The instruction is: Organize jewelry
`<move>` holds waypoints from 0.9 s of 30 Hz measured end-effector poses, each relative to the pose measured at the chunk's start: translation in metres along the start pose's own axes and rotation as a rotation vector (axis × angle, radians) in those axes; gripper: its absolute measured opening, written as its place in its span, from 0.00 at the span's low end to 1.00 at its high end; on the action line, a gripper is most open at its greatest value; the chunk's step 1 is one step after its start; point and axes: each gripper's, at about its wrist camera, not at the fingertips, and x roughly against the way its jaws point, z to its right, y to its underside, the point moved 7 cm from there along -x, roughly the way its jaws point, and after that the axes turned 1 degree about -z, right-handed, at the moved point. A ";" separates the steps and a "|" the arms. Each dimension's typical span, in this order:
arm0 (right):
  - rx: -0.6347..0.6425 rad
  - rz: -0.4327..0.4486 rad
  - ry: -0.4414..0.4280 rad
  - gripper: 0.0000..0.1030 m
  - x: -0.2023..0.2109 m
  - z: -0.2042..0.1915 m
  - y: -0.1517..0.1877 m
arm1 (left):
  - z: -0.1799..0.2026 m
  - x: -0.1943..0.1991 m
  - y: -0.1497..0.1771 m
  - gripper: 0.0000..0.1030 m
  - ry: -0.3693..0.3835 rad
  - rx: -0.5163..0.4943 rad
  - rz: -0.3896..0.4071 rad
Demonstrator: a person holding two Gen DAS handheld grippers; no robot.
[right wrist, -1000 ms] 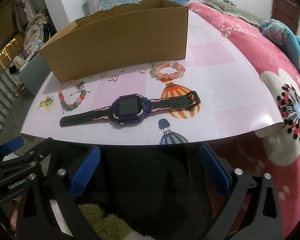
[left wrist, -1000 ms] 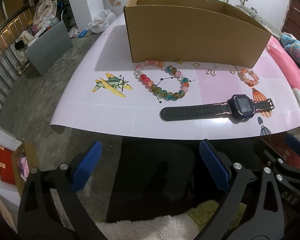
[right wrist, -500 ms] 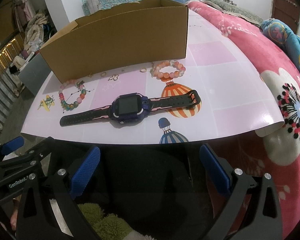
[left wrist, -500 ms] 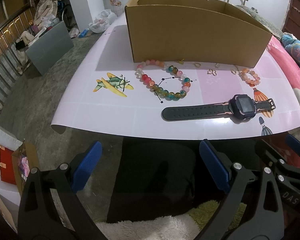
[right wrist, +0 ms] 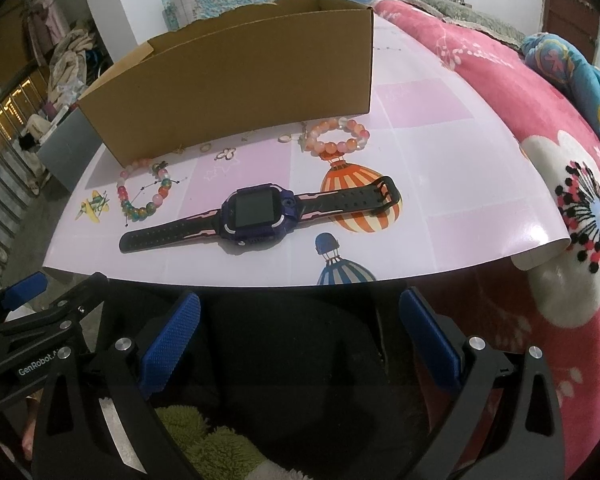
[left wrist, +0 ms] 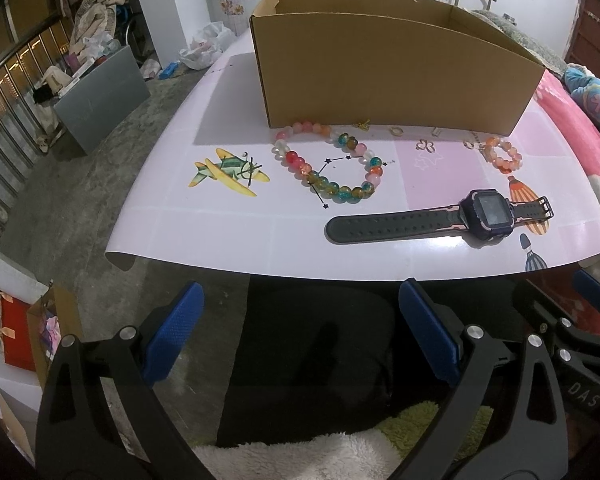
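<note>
Both grippers are holding almost the same station as a second ago; the left wrist view is shifting only slightly, so that the box and the watch are sitting a little further right in it than before, and no item on the mat is changing place.

From left to right in the left wrist view: the left gripper [left wrist: 300, 336] is hovering short of the near edge of the mat [left wrist: 228, 232], its blue pads set wide apart and gripping nothing. On the mat a printed plane [left wrist: 228, 172] is showing at far left. Right of it the multicolour bracelet [left wrist: 328, 166] is lying flat, its far beads just in front of the box [left wrist: 384, 76]. The box is standing open-topped at the back of the mat. Along its front wall small gold pieces [left wrist: 427, 146] are lying in a loose row; their type is too small to tell. The pink bracelet [left wrist: 502, 156] is lying at the right end of that row. The watch [left wrist: 488, 214] is lying nearest the edge, strap stretched out flat, face up.

The right gripper [right wrist: 300, 340] is likewise hovering short of the mat edge, pads wide apart and empty, with the watch directly ahead of it.
</note>
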 end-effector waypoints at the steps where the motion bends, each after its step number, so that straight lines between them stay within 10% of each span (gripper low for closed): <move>1: -0.001 0.000 0.000 0.95 0.000 0.000 0.000 | 0.000 0.000 0.000 0.92 0.000 0.000 0.000; 27: 0.027 0.087 0.105 0.95 0.013 -0.010 -0.012 | -0.018 -0.011 0.002 0.92 0.072 0.019 -0.003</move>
